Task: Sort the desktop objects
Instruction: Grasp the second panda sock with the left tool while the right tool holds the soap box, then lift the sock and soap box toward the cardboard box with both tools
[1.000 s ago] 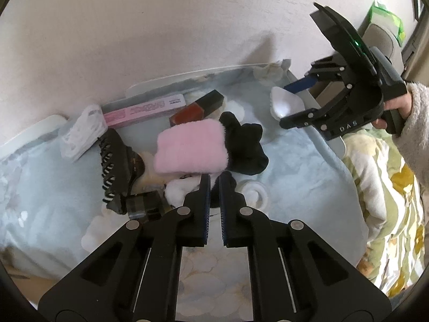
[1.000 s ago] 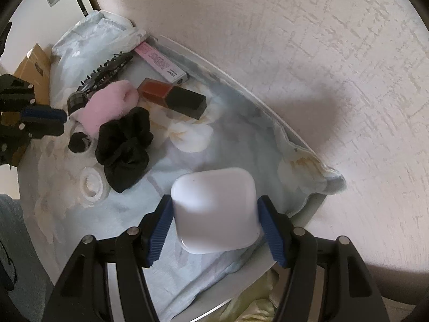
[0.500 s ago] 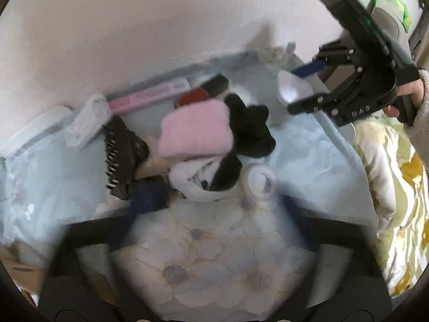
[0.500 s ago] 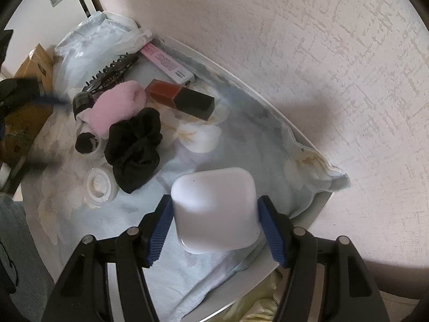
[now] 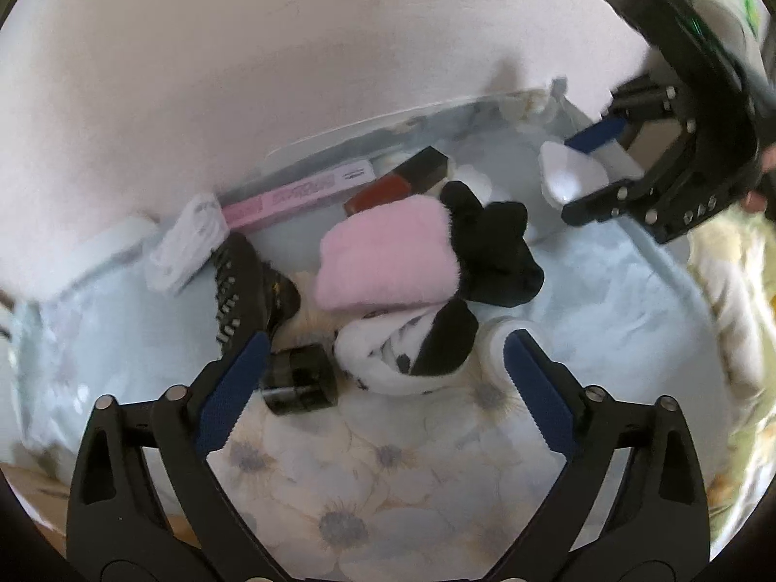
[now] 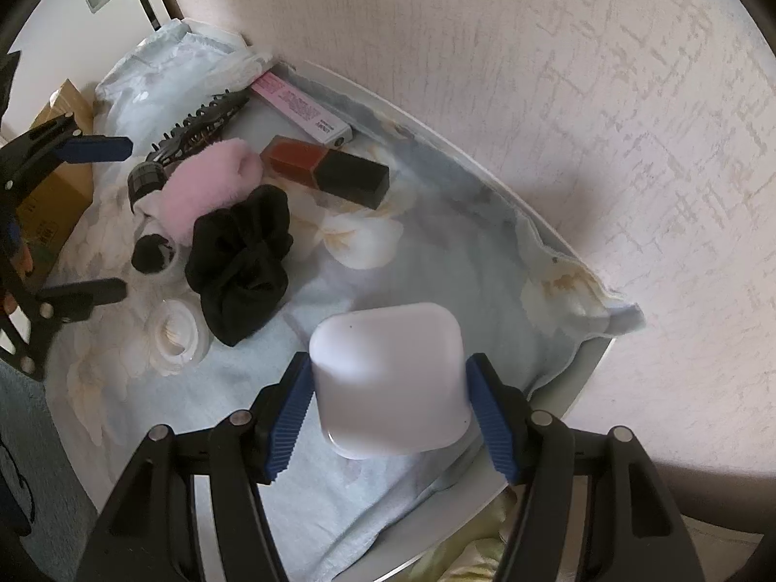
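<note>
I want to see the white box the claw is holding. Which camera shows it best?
The right wrist view: the white box sits big and close between the right gripper jaws. The left wrist view shows the white box only small, far off, partly hidden by that gripper.

White rounded case (image 6: 388,378) clamped between fingers (image 6: 288,417), above cloth.
</note>
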{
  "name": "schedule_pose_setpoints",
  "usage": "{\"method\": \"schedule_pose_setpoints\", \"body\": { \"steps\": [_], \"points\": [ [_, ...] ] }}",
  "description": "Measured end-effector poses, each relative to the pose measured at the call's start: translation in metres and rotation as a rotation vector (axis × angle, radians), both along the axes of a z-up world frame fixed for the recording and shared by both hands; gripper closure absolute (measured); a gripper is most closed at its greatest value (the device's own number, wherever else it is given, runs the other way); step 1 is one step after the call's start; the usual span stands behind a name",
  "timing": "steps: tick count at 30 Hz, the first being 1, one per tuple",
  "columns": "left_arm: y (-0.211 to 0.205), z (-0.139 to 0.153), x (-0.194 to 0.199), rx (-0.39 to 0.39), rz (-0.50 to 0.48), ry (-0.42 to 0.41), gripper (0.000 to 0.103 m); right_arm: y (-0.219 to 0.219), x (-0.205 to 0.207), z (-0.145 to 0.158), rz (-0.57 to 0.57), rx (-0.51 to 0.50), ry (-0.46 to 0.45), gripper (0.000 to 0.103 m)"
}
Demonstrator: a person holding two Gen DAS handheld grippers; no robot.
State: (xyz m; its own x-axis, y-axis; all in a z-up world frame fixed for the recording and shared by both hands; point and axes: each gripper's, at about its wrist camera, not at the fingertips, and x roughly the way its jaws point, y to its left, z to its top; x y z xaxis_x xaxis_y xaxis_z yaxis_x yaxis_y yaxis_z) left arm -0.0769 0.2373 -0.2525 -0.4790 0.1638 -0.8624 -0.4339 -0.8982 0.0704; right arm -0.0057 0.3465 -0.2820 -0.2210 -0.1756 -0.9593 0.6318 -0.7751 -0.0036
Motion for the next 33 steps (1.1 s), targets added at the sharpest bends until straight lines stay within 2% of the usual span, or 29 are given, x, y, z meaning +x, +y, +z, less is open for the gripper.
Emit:
{"method": "schedule_pose_setpoints", "body": {
  "steps": [3,5,6,7,12,14,17,20,23,24,28,29,33],
  "points": [
    [0.009,-0.012,-0.002,-0.05,-0.043,-0.005,0.024,-0.003,0.001,0.0,0.0,0.004,-0.007,0.043],
    [0.01,-0.021,-0.007,-0.066,-0.055,-0.021,0.029,-0.001,0.002,-0.001,-0.002,0.002,-0.01,0.043],
    [0.01,-0.026,-0.009,-0.07,-0.061,-0.035,0.036,0.001,0.003,-0.001,-0.004,0.0,-0.01,0.043],
    [0.01,-0.03,-0.01,-0.068,-0.067,-0.046,0.039,0.002,0.003,-0.001,-0.006,-0.002,-0.011,0.043],
    [0.006,-0.03,-0.009,-0.054,-0.077,-0.032,0.049,0.012,0.011,-0.007,-0.008,-0.009,-0.004,0.043],
    [0.002,-0.023,-0.007,-0.01,-0.083,-0.033,0.05,0.014,0.013,-0.005,-0.01,-0.019,-0.006,0.043],
    [-0.001,-0.012,-0.005,-0.003,-0.082,-0.029,0.05,0.019,0.016,0.0,-0.015,-0.033,0.0,0.044],
    [-0.007,0.006,-0.004,0.026,-0.067,-0.023,0.05,0.013,0.018,0.004,-0.019,-0.024,0.006,0.044],
    [-0.015,0.032,0.001,0.08,-0.048,-0.023,0.05,0.004,0.011,0.024,-0.034,-0.012,0.009,0.044],
    [-0.019,0.042,0.002,0.093,-0.04,-0.014,0.05,-0.016,-0.004,0.028,-0.039,-0.012,0.01,0.044],
    [-0.039,0.088,0.01,0.123,-0.014,0.02,0.05,-0.045,-0.005,0.058,-0.067,-0.031,0.02,0.044],
    [-0.047,0.099,0.012,0.131,-0.007,0.025,0.05,-0.033,0.001,0.07,-0.07,-0.037,0.025,0.044],
    [-0.085,0.138,0.023,0.155,0.035,0.054,0.05,-0.074,0.011,0.107,-0.075,-0.081,0.042,0.043]
  ]
}}
